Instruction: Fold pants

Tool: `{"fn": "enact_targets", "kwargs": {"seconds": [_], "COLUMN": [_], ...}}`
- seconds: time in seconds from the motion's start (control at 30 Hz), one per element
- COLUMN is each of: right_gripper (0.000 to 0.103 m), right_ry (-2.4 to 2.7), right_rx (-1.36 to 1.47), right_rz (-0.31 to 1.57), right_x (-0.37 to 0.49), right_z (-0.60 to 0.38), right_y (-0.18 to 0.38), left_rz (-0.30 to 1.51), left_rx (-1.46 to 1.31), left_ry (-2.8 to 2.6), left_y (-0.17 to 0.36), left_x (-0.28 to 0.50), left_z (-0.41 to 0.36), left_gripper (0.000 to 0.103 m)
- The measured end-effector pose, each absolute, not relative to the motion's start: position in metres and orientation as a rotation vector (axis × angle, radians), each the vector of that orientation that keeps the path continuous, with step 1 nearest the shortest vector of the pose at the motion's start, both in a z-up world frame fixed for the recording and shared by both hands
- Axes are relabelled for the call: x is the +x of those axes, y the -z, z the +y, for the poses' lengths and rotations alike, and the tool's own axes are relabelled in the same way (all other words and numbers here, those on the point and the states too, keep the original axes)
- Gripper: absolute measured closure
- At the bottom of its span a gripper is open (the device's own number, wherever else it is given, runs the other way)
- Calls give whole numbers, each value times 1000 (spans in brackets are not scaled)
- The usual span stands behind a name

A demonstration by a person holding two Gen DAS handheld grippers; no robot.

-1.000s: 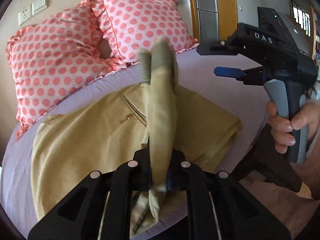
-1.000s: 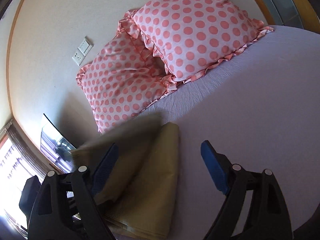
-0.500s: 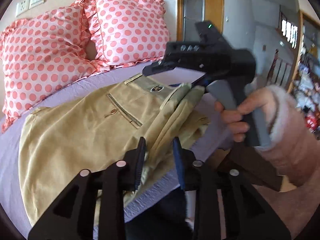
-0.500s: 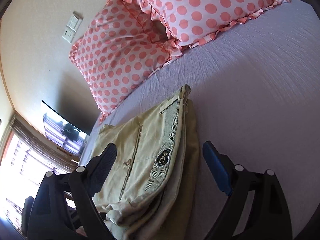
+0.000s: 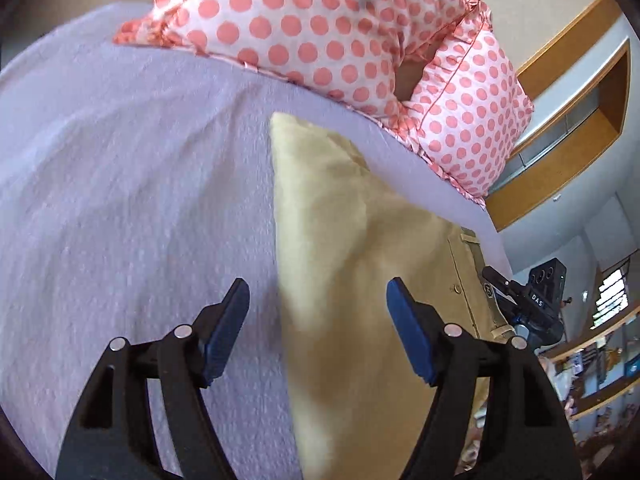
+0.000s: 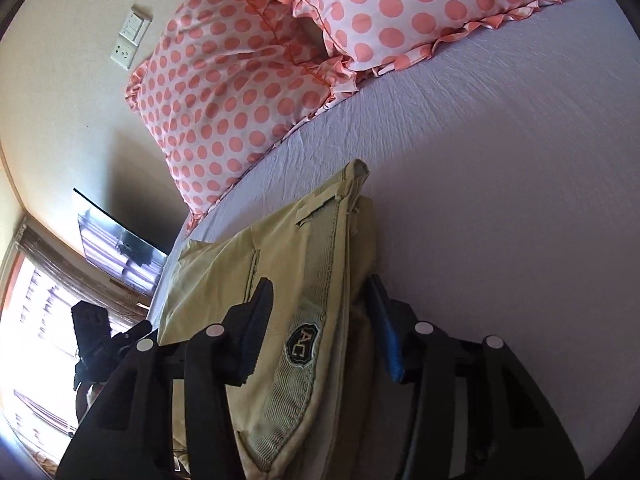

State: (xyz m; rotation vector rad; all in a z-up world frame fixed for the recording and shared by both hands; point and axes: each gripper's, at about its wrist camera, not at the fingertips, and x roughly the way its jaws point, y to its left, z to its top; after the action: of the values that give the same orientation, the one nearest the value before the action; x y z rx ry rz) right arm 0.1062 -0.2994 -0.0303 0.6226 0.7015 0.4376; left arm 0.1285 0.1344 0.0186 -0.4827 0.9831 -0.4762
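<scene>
One pair of tan pants (image 5: 360,280) lies folded on the lilac bed (image 5: 132,200), below two pink pillows (image 5: 320,24) with coral dots. The pillows overlap at the head of the bed.

The left gripper (image 5: 318,328) stands wide, with both blue pads free of cloth. It hangs over the long folded edge of the pants, one finger above the sheet and the other above the fabric. It holds nothing.

The right gripper (image 6: 320,328) straddles the waistband (image 6: 316,280) end of the pants. Its fingers sit on either side of the stacked layers at a medium gap. Whether the pads press the cloth cannot be told.

One dark shield-shaped patch (image 6: 302,346) on the waistband reads "AC". In the left wrist view, the right gripper's body bears the letters "DAS" (image 5: 537,303).

One white switch plate (image 6: 132,26) and one white socket (image 6: 124,54) are mounted on the wall beside the pillows.
</scene>
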Motion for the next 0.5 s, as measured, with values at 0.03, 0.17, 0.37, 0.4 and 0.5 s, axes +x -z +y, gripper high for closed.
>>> {"fn": "enact_targets", "kwargs": {"seconds": [0.03, 0.17, 0.37, 0.4, 0.5], "right_gripper": [51, 80, 91, 91, 91], "right_ry": [-456, -530, -650, -661, -677], "right_rx": [615, 659, 753, 754, 725], "right_rz": [707, 723, 713, 707, 683], "right_x": [107, 111, 118, 121, 137], "right_z": [-297, -300, -305, -304, -300], "right_y": [30, 35, 28, 23, 5], "left_rz": [967, 1002, 1043, 1034, 987], "left_rx": [-485, -509, -540, -521, -428], "left_ry": [489, 568, 552, 549, 521], "left_y": [-19, -14, -13, -18, -40], "left_x": [128, 149, 176, 176, 180], "left_z": [133, 125, 124, 123, 111], "left_gripper": [29, 28, 93, 95, 95]}}
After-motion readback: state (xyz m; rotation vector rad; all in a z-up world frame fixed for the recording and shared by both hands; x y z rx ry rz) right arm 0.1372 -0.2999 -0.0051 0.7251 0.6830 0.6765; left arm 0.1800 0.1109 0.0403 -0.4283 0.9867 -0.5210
